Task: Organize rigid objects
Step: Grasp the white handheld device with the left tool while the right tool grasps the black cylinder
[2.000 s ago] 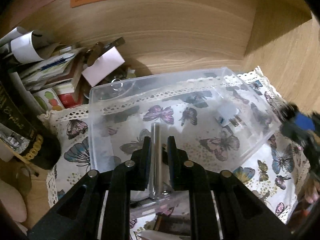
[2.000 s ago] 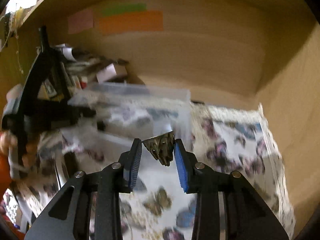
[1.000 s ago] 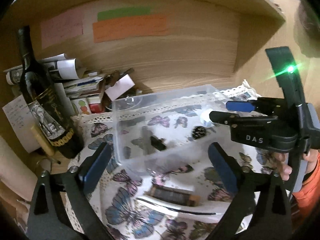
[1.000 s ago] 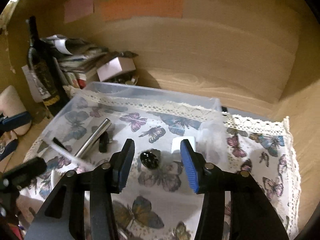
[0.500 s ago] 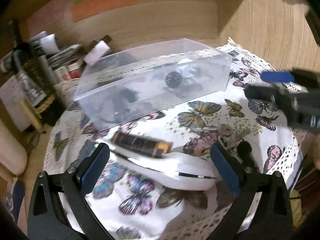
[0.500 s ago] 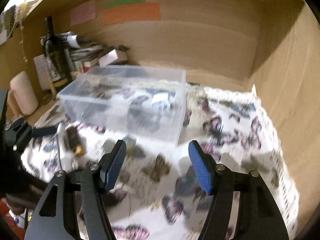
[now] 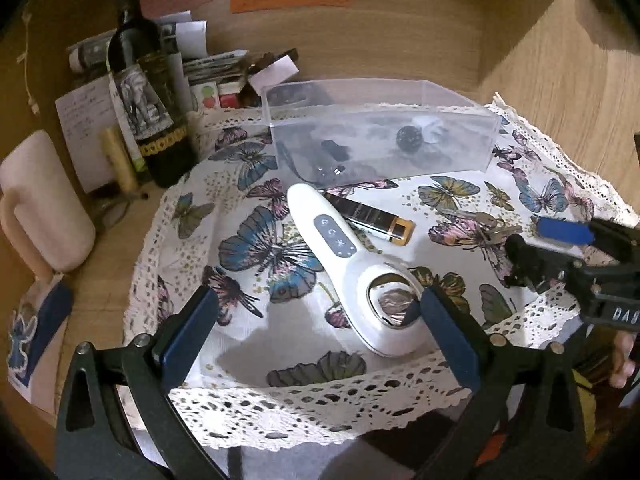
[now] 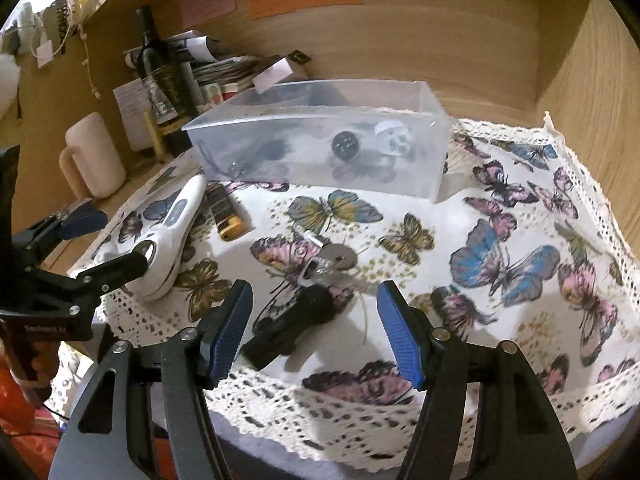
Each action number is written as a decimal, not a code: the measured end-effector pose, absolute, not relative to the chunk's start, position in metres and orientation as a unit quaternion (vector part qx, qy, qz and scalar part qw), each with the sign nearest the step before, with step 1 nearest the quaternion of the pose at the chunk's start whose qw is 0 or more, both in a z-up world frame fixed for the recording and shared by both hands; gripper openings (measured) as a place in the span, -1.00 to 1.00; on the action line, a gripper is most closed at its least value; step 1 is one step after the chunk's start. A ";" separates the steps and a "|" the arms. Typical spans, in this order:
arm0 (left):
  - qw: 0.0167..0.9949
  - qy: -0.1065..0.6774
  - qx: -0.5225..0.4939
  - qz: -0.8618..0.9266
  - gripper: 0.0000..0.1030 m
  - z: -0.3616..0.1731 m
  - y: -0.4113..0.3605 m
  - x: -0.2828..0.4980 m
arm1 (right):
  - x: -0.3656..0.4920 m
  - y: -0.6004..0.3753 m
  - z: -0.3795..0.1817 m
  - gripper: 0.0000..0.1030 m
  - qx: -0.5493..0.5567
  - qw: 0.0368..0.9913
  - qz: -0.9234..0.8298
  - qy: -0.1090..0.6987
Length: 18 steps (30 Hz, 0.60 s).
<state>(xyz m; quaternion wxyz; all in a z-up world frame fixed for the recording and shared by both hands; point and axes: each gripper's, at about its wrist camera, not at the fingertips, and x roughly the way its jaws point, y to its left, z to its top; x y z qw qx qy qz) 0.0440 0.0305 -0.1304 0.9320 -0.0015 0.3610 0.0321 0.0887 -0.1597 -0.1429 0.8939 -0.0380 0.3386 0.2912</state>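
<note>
On the butterfly-print cloth (image 7: 276,252), the left gripper (image 7: 316,320) stands with its jaws spread wide and empty, one blue pad at the round metal head of the white handheld device (image 7: 352,268), which lies flat with a dark lighter (image 7: 370,220) just beside its handle. The right gripper (image 8: 314,332) is likewise wide and empty, its pads flanking a black key fob (image 8: 296,324) that lies on the cloth next to a set of keys (image 8: 332,260). Behind these items sits the clear plastic box (image 8: 320,184), containing a dark round piece (image 8: 345,144), a white piece (image 8: 394,138) and further dark parts that cannot be identified; a wine bottle (image 7: 146,92) stands to its left.
</note>
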 end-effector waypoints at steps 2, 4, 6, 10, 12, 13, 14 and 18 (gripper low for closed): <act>0.931 0.365 -0.010 0.029 0.99 -0.132 0.027 0.048 | 0.087 -0.160 -0.146 0.19 -0.032 0.892 0.293 0.342; 0.931 0.364 -0.014 0.026 0.99 -0.131 0.024 0.053 | 0.086 -0.159 -0.149 0.19 -0.031 0.891 0.293 0.346; 0.930 0.366 -0.015 0.019 0.99 -0.131 0.020 0.059 | 0.085 -0.159 -0.152 0.18 -0.030 0.889 0.295 0.350; 0.927 0.375 -0.008 0.016 0.99 -0.138 0.008 0.069 | 0.086 -0.156 -0.155 -0.07 -0.033 0.885 0.299 0.356; 0.925 0.379 -0.001 0.024 0.99 -0.144 0.005 0.073 | 0.085 -0.154 -0.156 -0.16 -0.038 0.886 0.297 0.355; 0.924 0.382 0.000 0.029 0.95 -0.147 0.005 0.074 | 0.085 -0.153 -0.156 -0.22 -0.040 0.886 0.297 0.354; 0.922 0.385 -0.006 0.034 0.88 -0.151 0.007 0.076 | 0.085 -0.153 -0.157 -0.26 -0.041 0.887 0.296 0.352; 0.922 0.385 -0.036 0.034 0.29 -0.155 0.020 0.075 | 0.087 -0.153 -0.157 -0.51 -0.042 0.887 0.295 0.352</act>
